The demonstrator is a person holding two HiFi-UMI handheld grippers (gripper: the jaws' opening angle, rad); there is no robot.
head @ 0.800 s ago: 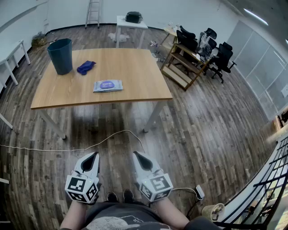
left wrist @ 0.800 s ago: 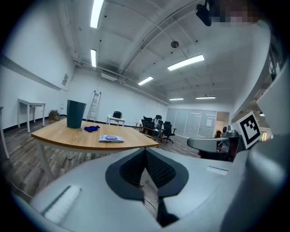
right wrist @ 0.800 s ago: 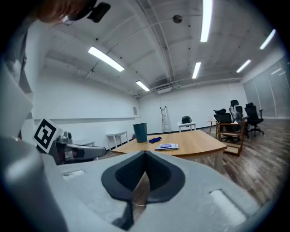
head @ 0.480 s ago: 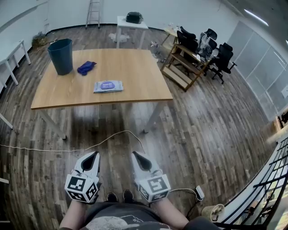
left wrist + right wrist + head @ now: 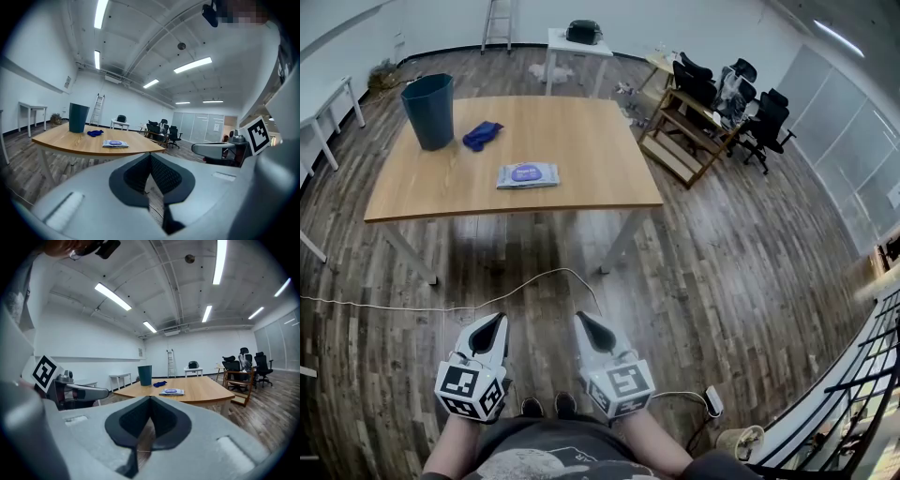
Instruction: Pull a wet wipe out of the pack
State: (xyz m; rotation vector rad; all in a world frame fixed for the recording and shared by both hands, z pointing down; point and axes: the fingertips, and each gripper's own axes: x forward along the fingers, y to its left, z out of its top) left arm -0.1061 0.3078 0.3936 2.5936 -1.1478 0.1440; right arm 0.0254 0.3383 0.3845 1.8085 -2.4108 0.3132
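Head view: looks down on the wet wipe pack [image 5: 527,175] lying flat on the table [image 5: 591,141], about mid-width and nearer the table's front edge. Picks out a blue cloth [image 5: 482,136] and a dark bin [image 5: 429,111] toward the table's far-left corner. Shows the left gripper [image 5: 495,323] and right gripper [image 5: 582,321] side by side, well short of the table, both carrying nothing.

Left gripper view: shows the jaws pressed tip to tip with nothing between them. Places the pack [image 5: 115,143] on the table top ahead, well apart from the tips.

Right gripper view: shows the same, jaws fully together and empty. Puts the pack [image 5: 171,392] flat on the table, in front of the cloth and bin.

Handling, as a judgement: probably a light, soft film pouch, slick enough to slide or lift off the table under a tug. Calls for pinning one end against the table with one gripper. Expect the wipe itself to be thin, damp and limp. Best pinched at the central label opening and drawn upward. Cannot tell from here whether that flap is open.
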